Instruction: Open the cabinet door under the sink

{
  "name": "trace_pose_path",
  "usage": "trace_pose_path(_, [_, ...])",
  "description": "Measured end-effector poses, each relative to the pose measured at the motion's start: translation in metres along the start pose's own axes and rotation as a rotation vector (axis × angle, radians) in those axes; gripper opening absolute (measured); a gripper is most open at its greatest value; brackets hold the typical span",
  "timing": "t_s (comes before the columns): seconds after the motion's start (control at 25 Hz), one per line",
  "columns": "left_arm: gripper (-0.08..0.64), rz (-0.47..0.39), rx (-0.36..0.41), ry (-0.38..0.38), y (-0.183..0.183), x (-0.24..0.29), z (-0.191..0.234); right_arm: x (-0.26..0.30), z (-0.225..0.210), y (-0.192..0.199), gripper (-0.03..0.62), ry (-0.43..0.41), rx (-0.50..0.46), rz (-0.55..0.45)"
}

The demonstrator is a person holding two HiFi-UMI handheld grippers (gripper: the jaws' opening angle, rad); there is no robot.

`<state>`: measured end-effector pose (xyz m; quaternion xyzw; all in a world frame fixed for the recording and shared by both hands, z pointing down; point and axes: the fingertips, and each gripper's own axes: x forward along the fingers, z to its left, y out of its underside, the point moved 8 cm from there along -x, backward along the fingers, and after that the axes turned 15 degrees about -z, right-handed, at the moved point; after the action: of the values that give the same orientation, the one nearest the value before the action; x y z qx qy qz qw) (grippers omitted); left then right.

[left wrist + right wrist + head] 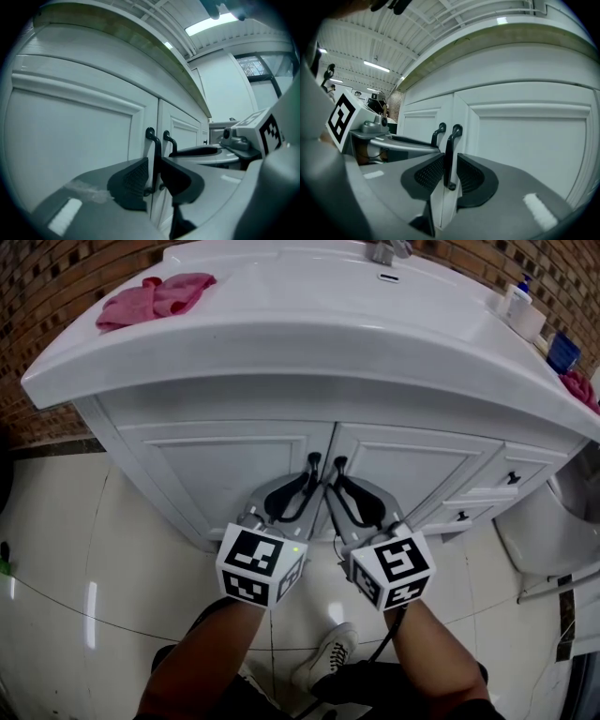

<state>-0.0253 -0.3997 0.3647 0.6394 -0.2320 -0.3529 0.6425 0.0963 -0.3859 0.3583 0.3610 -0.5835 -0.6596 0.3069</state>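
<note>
Under the sink (281,343), both cabinet doors (225,465) sit closed. My left gripper (154,174) pinches the left handle (155,146). My right gripper (450,171) brackets the right handle (450,145), jaws slightly apart.

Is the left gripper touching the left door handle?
Touching. Left gripper view: the left gripper pinches the left door handle, no gap at either jaw.

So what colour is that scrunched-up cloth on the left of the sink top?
Pink. The cloth shows best in the head view.
</note>
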Motion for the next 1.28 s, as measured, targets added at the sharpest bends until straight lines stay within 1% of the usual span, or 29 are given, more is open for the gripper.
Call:
trace_pose_path(0.24, [0.066,-0.005,0.023,-0.004,0.000,0.005,0.000,0.002,-0.001,0.000,0.087,-0.009,0.000,0.001])
trace_pose_path(0.32, [0.043,-0.007,0.034,-0.005,0.000,0.006,-0.001,0.003,0.001,0.000,0.072,-0.016,-0.001,0.001])
trace_pose_path(0.36, [0.041,-0.010,0.037,-0.004,0.000,0.006,-0.001,0.003,0.001,0.000,0.055,-0.020,0.000,0.002])
trace_pose_path(0.64, [0.041,-0.010,0.041,0.033,0.000,0.002,-0.003,-0.001,0.001,0.002,0.046,-0.017,0.057,-0.009])
trace_pose_path(0.8, [0.041,-0.014,0.046,0.043,0.000,-0.004,-0.005,-0.010,0.004,0.002,0.044,-0.032,0.070,-0.007])
trace_pose_path(1.08, [0.041,-0.009,0.048,0.032,-0.001,-0.022,-0.017,-0.034,0.013,-0.001,0.044,-0.052,0.077,-0.001])
trace_pose_path(1.28, [0.041,-0.014,0.053,0.028,-0.003,-0.045,-0.030,-0.058,0.020,-0.003,0.044,-0.062,0.086,0.005])
